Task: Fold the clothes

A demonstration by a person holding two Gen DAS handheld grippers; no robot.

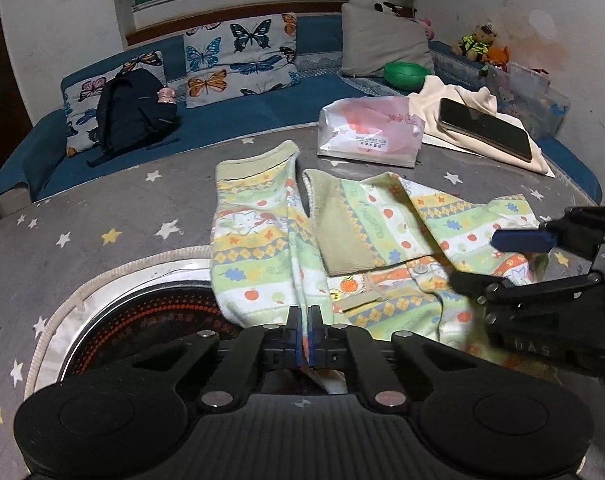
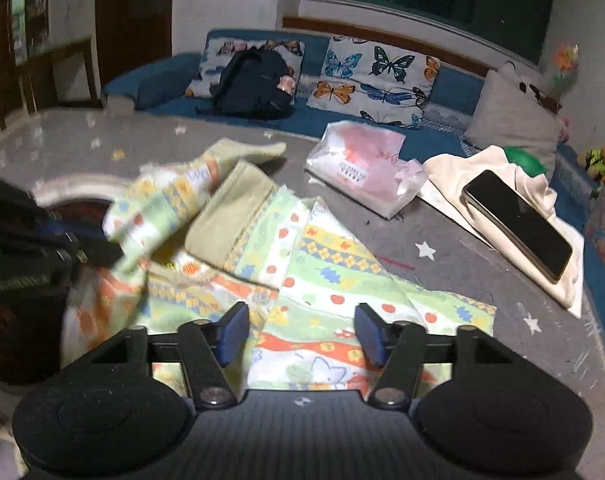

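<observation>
A round table (image 1: 102, 216) under a grey cloth with white and yellow stars carries everything. A round heater plate (image 1: 150, 312) with a glowing red ring sits in its middle. Just right of that plate lies a child's patterned garment (image 1: 262, 240), its near edge overlapping the plate's rim. Beyond the garment, away from the plate, rests a clear plastic bag (image 1: 366, 132) with pink contents. Right of that bag lies a folded cream cloth (image 1: 454, 100) with a dark phone (image 1: 486, 128) on top.
</observation>
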